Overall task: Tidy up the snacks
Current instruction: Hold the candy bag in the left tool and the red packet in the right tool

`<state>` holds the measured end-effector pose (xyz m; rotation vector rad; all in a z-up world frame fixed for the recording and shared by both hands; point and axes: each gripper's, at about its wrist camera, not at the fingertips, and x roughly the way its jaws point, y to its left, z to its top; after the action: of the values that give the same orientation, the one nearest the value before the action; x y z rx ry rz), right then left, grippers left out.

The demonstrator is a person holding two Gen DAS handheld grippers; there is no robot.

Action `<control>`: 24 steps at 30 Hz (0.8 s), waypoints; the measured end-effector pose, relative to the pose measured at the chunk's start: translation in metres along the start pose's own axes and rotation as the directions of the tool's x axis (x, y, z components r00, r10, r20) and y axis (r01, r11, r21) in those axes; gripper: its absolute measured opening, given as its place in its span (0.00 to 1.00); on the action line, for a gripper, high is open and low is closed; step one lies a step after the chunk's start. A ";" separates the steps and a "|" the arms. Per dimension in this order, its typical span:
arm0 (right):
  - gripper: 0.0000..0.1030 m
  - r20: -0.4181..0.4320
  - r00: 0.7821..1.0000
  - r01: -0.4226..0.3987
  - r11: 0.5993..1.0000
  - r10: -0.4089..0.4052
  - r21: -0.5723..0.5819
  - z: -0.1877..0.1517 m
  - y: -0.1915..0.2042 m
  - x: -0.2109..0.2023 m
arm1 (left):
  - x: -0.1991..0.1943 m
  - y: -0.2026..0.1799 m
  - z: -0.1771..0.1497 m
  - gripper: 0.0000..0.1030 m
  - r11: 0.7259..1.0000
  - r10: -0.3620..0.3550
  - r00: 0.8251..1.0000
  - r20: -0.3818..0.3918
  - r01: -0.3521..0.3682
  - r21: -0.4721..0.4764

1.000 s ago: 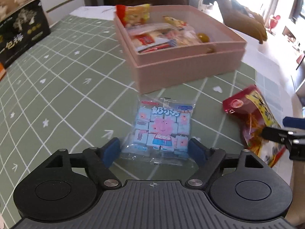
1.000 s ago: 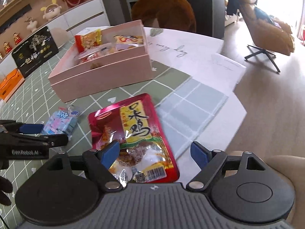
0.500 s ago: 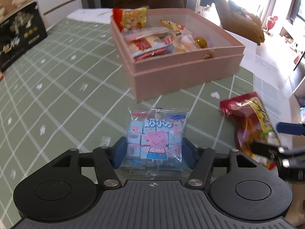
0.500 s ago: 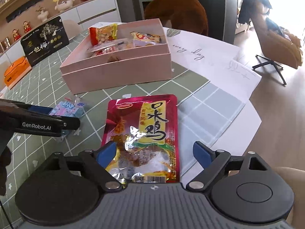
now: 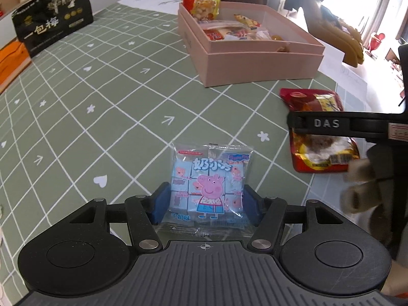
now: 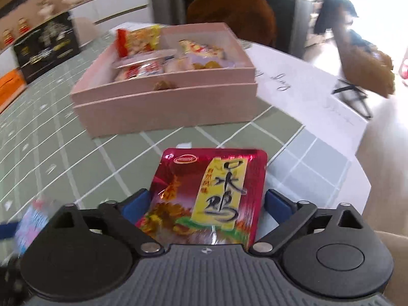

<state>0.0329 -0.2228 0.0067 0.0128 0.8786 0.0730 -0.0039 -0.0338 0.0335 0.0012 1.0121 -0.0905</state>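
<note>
A blue cartoon-pig snack packet [image 5: 209, 186] sits between the blue pads of my left gripper [image 5: 206, 199], which is shut on its two sides just over the green checked tablecloth. The same packet shows blurred at the left edge of the right wrist view [image 6: 33, 219]. A red and yellow snack packet [image 6: 211, 191] lies on the cloth between the fingers of my right gripper [image 6: 205, 201]. Its jaws are opening and stand wide beside the packet's edges. In the left wrist view one black finger [image 5: 331, 123] of that gripper crosses over the red packet [image 5: 313, 102].
A pink two-tier box [image 5: 255, 63] holding several snack packets stands ahead on the table. A black gift box [image 5: 53, 25] and an orange box [image 5: 10, 58] sit at the far left. White paper [image 6: 306, 84] covers the right side near the table's curved edge.
My left jaws closed in on the blue packet and moved with it, swinging the pink box right in view. My right gripper slid forward over the red packet and its jaws widened.
</note>
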 end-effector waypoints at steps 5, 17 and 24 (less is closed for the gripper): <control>1.00 0.020 0.999 0.043 0.999 -0.044 0.011 -0.001 0.007 0.005 | 0.000 -0.002 -0.003 0.65 1.000 0.002 1.000 0.013 -0.002 0.010; 0.88 -0.042 0.998 -0.043 0.994 0.039 -0.097 0.018 0.013 0.012 | -0.003 0.000 -0.008 0.65 1.000 -0.013 0.999 0.034 0.013 0.011; 0.78 -0.026 0.991 -0.133 0.967 0.130 -0.217 -0.023 0.016 -0.023 | -0.003 0.000 -0.008 0.65 1.000 -0.013 0.999 0.035 0.012 0.009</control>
<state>-0.0005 -0.2090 0.0101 -0.1347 0.8766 0.2939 -0.0121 -0.0329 0.0316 0.0016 0.9766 -0.1063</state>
